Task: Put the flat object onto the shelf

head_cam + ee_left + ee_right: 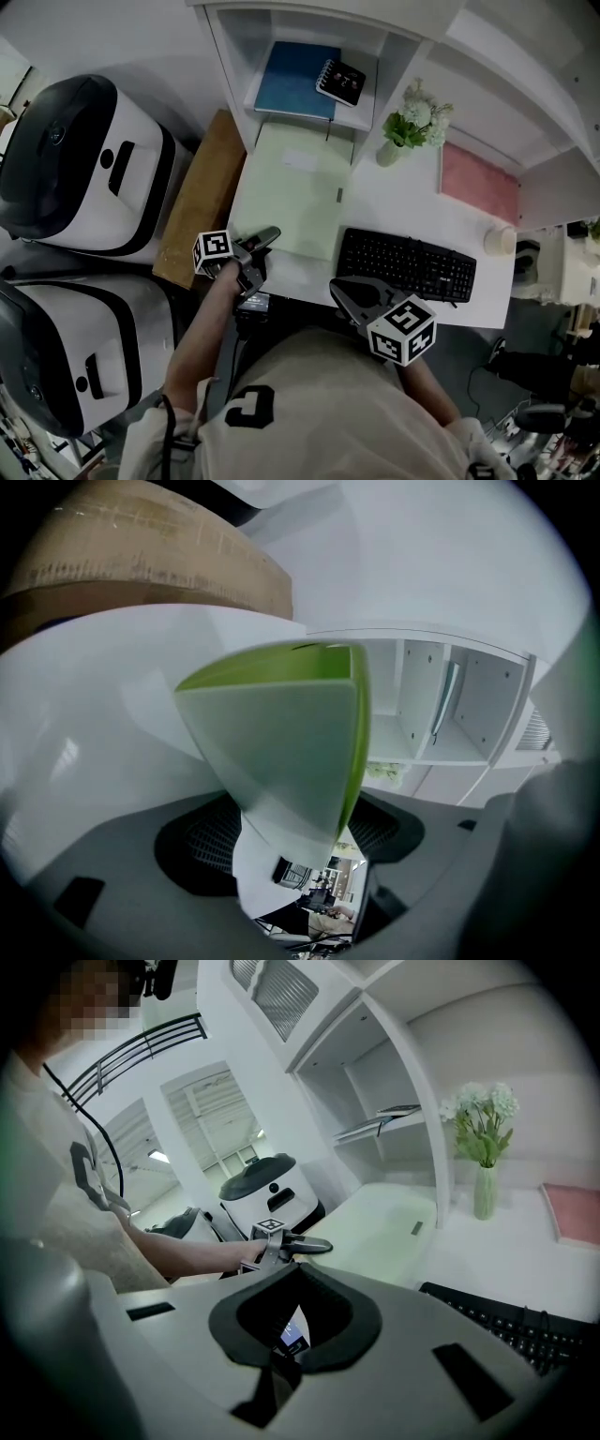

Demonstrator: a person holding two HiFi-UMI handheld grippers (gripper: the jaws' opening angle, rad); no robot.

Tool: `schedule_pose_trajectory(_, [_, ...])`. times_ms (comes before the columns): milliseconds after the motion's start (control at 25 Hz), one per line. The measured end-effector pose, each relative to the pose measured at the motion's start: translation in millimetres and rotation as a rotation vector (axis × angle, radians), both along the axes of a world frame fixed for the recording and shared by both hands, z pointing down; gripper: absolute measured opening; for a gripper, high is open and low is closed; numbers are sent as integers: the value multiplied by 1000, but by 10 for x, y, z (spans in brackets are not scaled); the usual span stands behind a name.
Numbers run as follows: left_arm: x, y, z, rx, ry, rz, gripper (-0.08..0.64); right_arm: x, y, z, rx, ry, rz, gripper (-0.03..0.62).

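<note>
Head view: steeply down over the desk (pixel 403 202). Left gripper view: along its jaws, very close to the green folder (pixel 281 752) between them, the shelf (pixel 441 754) beyond. Right gripper view: past its jaws across the desk, farther back. All three share folder and shelf.

probably an office: white desk (pixel 403 202), keyboard (pixel 406 263), shelf (pixel 356 117) holding notebooks (pixel 295 80).

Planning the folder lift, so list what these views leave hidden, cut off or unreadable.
Head view: the green folder's far edge lies under the shelf, which hides it.
Head view: print on the black notebook is too small to read.
Left gripper view: the folder fills the middle and hides what lies behind it.
Right gripper view: the pink mat is cut off by the right edge.
</note>
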State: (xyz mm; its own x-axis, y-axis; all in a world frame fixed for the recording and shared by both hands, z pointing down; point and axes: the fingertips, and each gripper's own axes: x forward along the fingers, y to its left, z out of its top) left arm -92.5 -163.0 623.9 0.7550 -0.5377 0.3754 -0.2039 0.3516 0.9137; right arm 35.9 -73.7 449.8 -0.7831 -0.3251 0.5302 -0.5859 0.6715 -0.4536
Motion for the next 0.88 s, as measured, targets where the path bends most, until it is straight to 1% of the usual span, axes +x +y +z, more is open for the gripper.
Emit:
schedule_pose_trajectory(440, [1, -143, -13, 14, -39, -39, 350, 11, -97, 15, -7, 10, -46, 12])
schedule_pose_trajectory(880, [1, -223, 0, -16, -69, -74, 353, -16, -140, 26, -10, -1, -75, 12])
